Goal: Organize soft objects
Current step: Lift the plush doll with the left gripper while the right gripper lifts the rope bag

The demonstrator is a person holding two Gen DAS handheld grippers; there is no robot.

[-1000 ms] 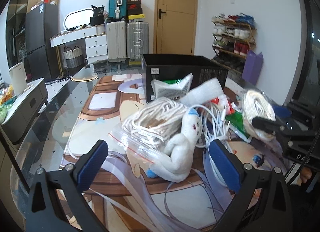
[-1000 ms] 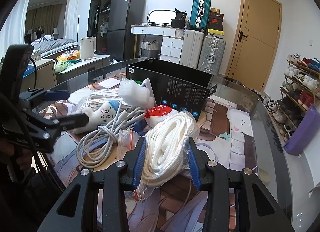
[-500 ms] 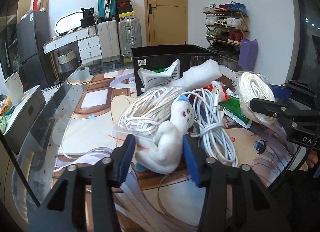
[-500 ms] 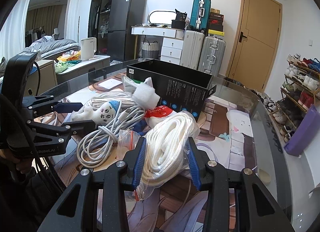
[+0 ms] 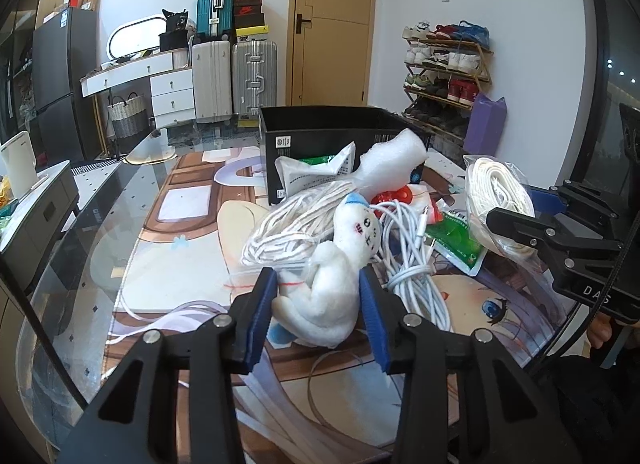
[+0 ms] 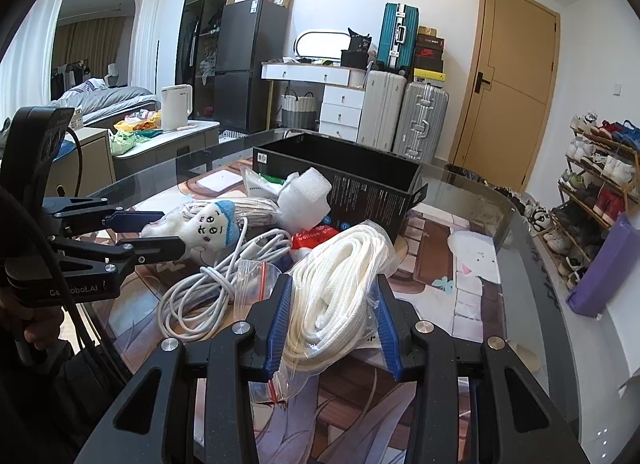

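Left tool (image 5: pixel 318 304) closing, pads against white plush doll (image 5: pixel 328 288); right tool (image 6: pixel 332 316) clamped on bagged white rope (image 6: pixel 340 284)

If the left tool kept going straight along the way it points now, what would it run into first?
The left tool, its jaws closing, already has the white plush doll between its pads. Straight ahead lies the bagged coil of white cord, then probably the black box; depth is hard to judge.
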